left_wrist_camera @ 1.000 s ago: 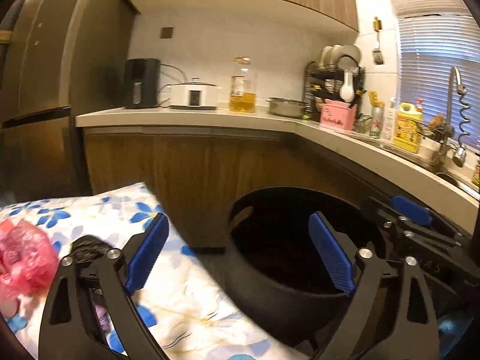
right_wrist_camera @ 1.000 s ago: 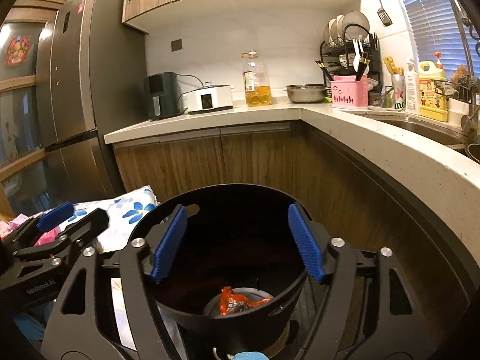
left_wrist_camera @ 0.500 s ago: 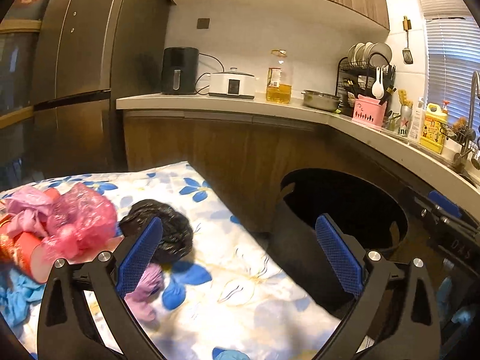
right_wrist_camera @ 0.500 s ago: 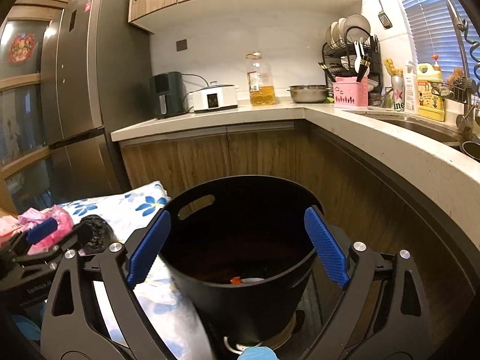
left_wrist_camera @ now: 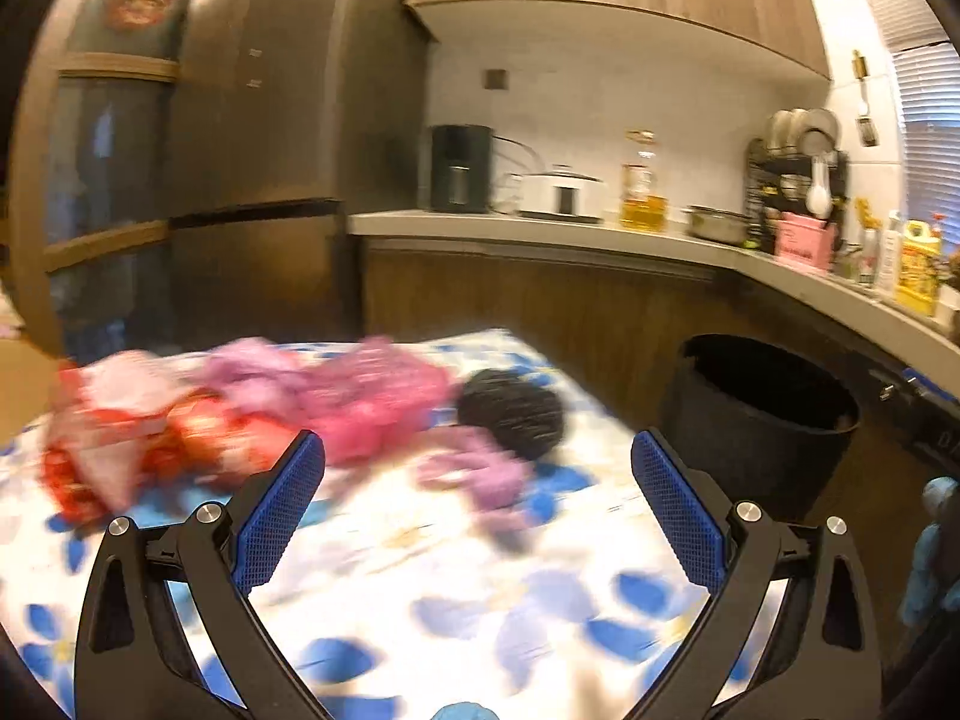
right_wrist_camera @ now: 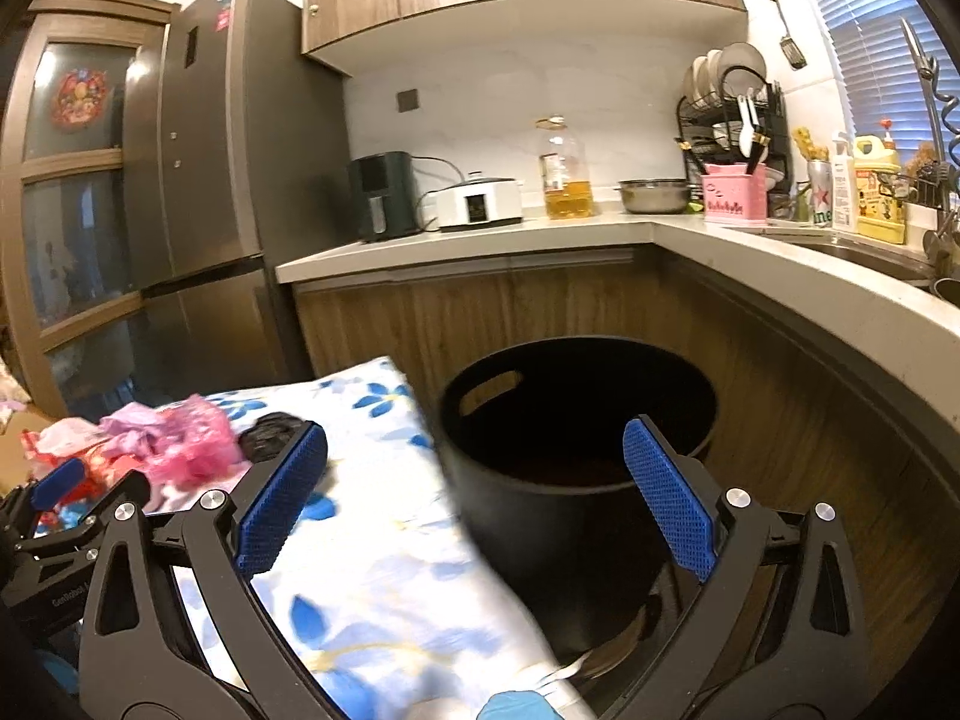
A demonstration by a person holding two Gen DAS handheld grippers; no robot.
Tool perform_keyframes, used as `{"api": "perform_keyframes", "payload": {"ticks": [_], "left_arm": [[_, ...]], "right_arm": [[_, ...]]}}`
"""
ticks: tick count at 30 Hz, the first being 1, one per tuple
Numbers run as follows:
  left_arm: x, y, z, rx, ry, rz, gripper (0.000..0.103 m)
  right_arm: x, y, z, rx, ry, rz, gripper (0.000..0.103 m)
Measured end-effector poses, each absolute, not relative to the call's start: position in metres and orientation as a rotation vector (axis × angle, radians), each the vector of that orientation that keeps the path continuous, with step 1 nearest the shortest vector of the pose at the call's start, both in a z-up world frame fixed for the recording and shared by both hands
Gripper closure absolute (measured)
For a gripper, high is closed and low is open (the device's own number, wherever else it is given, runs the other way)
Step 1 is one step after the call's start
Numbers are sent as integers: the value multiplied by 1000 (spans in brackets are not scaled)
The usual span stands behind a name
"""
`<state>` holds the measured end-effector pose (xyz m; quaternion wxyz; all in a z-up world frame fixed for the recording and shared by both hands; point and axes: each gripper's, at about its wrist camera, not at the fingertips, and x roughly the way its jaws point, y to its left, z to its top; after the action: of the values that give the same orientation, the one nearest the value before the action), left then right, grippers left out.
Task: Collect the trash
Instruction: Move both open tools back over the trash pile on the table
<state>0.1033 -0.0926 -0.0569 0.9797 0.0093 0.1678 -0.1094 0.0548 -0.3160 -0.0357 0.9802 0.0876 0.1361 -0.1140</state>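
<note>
**Reaching back to the table for the next piece of trash**

Left gripper (left_wrist_camera: 477, 501) wide open and empty, aimed over the floral tablecloth (left_wrist_camera: 420, 576) toward the trash heap at the far left of the table. Right gripper (right_wrist_camera: 474, 495) also spread wide, its jaws having just been opening, nothing between them; black bin (right_wrist_camera: 576, 438) straight ahead and just beside the table's edge.

Trash on the cloth: crumpled black bag (left_wrist_camera: 510, 414) nearest the bin side, small purple scrap (left_wrist_camera: 480, 477) just in front of it, pink plastic bag (left_wrist_camera: 372, 402) to its left, red-and-white wrappers (left_wrist_camera: 120, 450) farthest left. Left view blurred, so exact edges hard to judge.

Advice for the step:
- Pick one item only; purple scrap or black bag likely easiest, lying closest to the open fingers.
- Bring the lower finger close to the cloth without snagging it.
- Centre the piece between the blue pads (left_wrist_camera: 279, 513) before closing; thin film likely to slip if caught by a corner.
- Close fully on such soft, compressible material.
- Keep the right gripper clear of the left's path to the bin.
</note>
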Motion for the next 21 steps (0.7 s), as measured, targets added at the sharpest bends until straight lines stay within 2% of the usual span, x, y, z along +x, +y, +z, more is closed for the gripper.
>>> {"api": "perform_keyframes", "payload": {"ticks": [9,14,19,21], "left_arm": [[93,6,-77,18,406,3,6],[95,29,-89,12,459,34,7],[106,30,-97,7,517,22,15],[112,31,-103,5,552,26,33]], "right_arm": [[56,-244,-48,147,303,-104,5],[59,-224,-47,155,306,-66,5],[62,-216,-47,160,311,-52,5],[62,-215,-48,162,314,-50,5]]}}
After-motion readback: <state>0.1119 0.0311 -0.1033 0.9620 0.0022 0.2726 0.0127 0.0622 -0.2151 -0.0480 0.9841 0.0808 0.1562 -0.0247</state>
